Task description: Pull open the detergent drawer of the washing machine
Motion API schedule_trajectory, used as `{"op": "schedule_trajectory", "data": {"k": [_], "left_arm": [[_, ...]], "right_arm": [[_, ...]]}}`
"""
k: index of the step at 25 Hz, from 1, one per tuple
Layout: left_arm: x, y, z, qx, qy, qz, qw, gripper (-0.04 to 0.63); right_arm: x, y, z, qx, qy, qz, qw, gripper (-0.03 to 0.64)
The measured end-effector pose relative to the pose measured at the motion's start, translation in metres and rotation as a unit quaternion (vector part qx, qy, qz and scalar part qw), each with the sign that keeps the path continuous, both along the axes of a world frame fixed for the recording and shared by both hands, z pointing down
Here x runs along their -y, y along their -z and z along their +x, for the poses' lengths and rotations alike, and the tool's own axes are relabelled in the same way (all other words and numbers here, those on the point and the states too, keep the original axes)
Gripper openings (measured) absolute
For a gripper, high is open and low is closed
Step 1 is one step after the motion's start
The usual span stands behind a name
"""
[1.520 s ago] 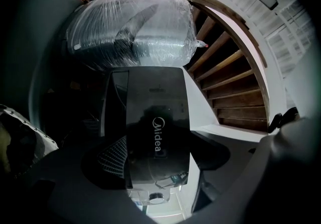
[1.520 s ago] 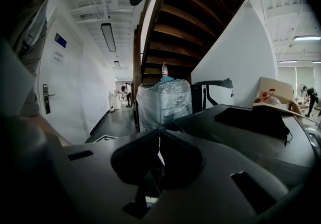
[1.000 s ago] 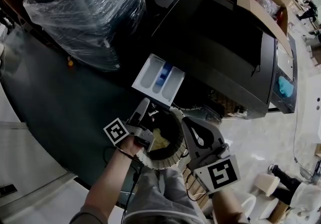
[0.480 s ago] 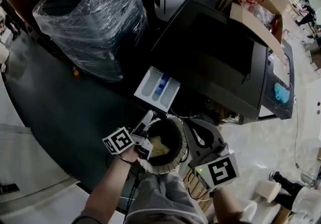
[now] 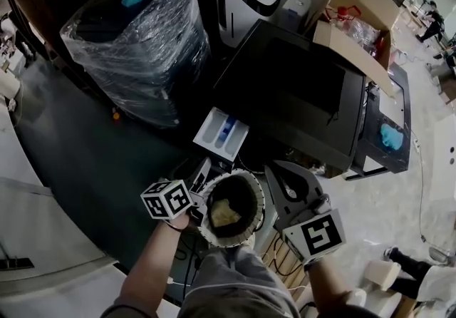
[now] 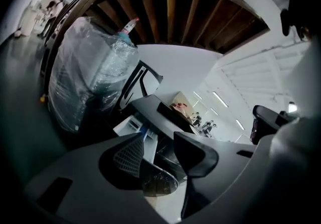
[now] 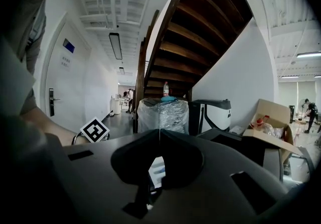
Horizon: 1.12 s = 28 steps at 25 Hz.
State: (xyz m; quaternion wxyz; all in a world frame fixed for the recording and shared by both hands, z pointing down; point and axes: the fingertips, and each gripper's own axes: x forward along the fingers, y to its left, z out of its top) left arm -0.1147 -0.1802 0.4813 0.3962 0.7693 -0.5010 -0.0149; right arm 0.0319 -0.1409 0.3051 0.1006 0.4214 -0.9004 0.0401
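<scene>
**Detergent drawer pulled out, both grippers held clear of it**

Seen from the head view, a black washing machine (image 5: 299, 88) fills the centre. Its white detergent drawer (image 5: 222, 133), with a blue insert, juts out from the machine's front corner nearest the person. Both grippers hover nearer the person, apart from the drawer. The left gripper (image 6: 159, 138) has just been closing; its jaws stand partly apart with nothing between them. The right gripper (image 7: 159, 132) has its fingertips pressed together, holding nothing. A bulky plastic-wrapped load (image 5: 135, 45) stands left of the machine. An open cardboard box (image 5: 353, 13) sits at its far side.
</scene>
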Motion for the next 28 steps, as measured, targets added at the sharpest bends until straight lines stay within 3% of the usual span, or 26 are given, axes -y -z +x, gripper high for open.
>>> {"op": "schedule_trajectory", "data": {"k": [6, 14, 21, 28], "left_arm": [[-0.001, 0.059, -0.001, 0.09, -0.026, 0.056, 0.9941, 0.131], [-0.008, 0.147, 0.007, 0.193, -0.063, 0.156, 0.9667, 0.057], [-0.024, 0.214, 0.011, 0.228, -0.072, 0.224, 0.9447, 0.034], [-0.048, 0.273, 0.021, 0.261, -0.092, 0.307, 0.9106, 0.031]], "right_arm": [[-0.006, 0.048, 0.007, 0.005, 0.003, 0.036, 0.999, 0.032], [-0.018, 0.099, 0.02, 0.017, -0.009, 0.072, 0.997, 0.032], [-0.033, 0.13, 0.026, 0.021, -0.012, 0.098, 0.995, 0.032], [-0.049, 0.148, 0.029, 0.02, -0.006, 0.113, 0.993, 0.032]]}}
